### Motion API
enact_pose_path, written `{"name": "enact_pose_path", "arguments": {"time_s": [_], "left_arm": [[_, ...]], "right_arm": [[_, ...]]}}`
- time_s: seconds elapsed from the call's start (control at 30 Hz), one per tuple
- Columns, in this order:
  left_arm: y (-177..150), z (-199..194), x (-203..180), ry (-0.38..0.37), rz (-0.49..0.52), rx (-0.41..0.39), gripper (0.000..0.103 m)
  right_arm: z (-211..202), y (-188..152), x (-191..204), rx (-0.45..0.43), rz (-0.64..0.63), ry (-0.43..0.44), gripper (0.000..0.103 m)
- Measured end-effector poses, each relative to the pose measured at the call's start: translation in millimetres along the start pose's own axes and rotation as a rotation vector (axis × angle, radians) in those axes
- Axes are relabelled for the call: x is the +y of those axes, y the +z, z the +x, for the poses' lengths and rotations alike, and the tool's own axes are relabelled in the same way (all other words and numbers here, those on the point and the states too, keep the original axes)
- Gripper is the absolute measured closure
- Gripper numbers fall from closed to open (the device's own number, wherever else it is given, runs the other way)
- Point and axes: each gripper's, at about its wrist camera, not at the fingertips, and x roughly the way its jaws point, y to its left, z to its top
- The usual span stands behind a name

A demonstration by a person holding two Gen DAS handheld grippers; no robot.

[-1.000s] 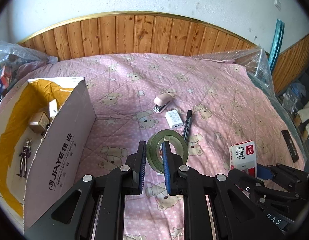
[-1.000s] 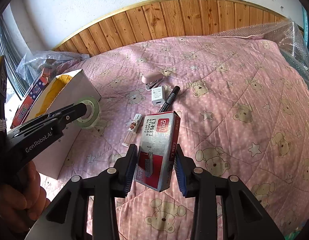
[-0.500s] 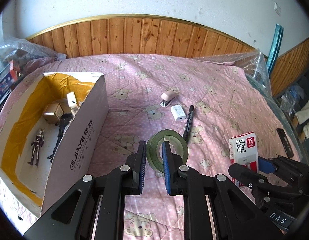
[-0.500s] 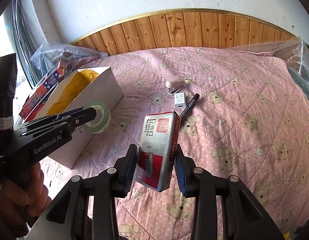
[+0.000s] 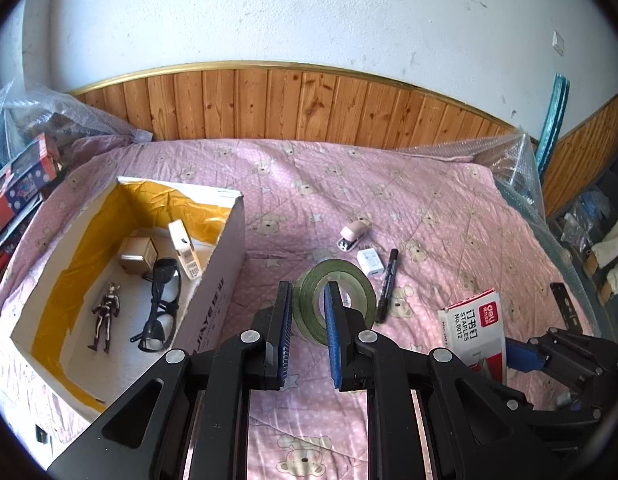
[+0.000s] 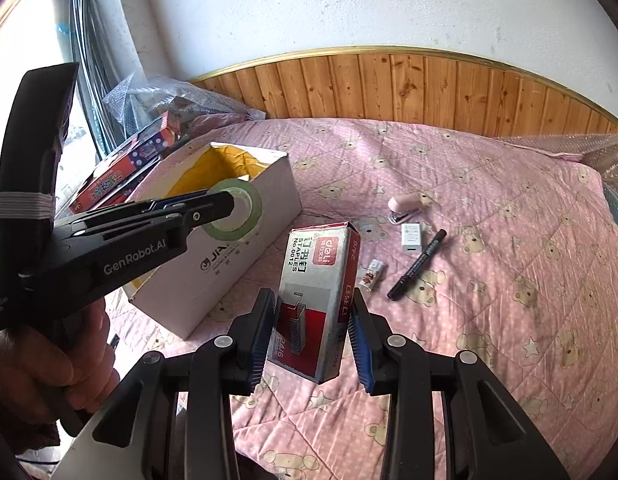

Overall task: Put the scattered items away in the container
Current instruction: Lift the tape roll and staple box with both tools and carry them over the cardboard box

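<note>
My left gripper (image 5: 308,312) is shut on a green tape roll (image 5: 347,286), held on edge above the pink bedspread, just right of the open white cardboard box (image 5: 225,280). The same tape roll (image 6: 245,210) shows beside the box (image 6: 237,276) in the right wrist view. My right gripper (image 6: 312,322) is shut on a red and grey staples box (image 6: 317,288), lifted off the bed; this staples box (image 5: 473,332) also appears at the lower right of the left wrist view. Inside the cardboard box lie a toy figure (image 5: 106,316), black glasses (image 5: 162,304) and small boxes (image 5: 139,254).
On the bedspread lie a pink stapler (image 5: 353,234), a white charger (image 5: 371,261), a black marker (image 5: 387,286) and a small tube (image 6: 373,274). Toy boxes (image 6: 129,168) and bubble wrap (image 6: 169,96) sit past the box; a wooden wall panel (image 5: 309,108) bounds the bed.
Both grippers rose and drew back with their loads, the tape roll and the staples box. The cardboard box's inside has come into fuller view on the left.
</note>
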Motion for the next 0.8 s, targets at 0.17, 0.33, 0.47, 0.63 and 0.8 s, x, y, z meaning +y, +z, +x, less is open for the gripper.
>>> {"name": "enact_pose_path", "arguments": {"time_s": [0.17, 0.33, 0.47, 0.63, 0.8], "left_arm": [[-3, -8, 34, 0.027, -0.076, -0.019, 0.087], [-10, -12, 71, 0.061, -0.15, -0.019, 0.087], [-10, -14, 98, 0.09, -0.189, -0.027, 0.087], [-6, -20, 122, 0.106, -0.221, -0.052, 0.087], [-1, -24, 142, 0.107, -0.255, -0.071, 0.087]], "right_arm": [[16, 6, 24, 0.025, -0.041, 0.048, 0.065], [32, 15, 47, 0.044, -0.076, 0.095, 0.065], [40, 26, 64, 0.047, -0.107, 0.116, 0.066], [50, 38, 77, 0.056, -0.134, 0.127, 0.065], [58, 52, 92, 0.058, -0.157, 0.143, 0.065]]}}
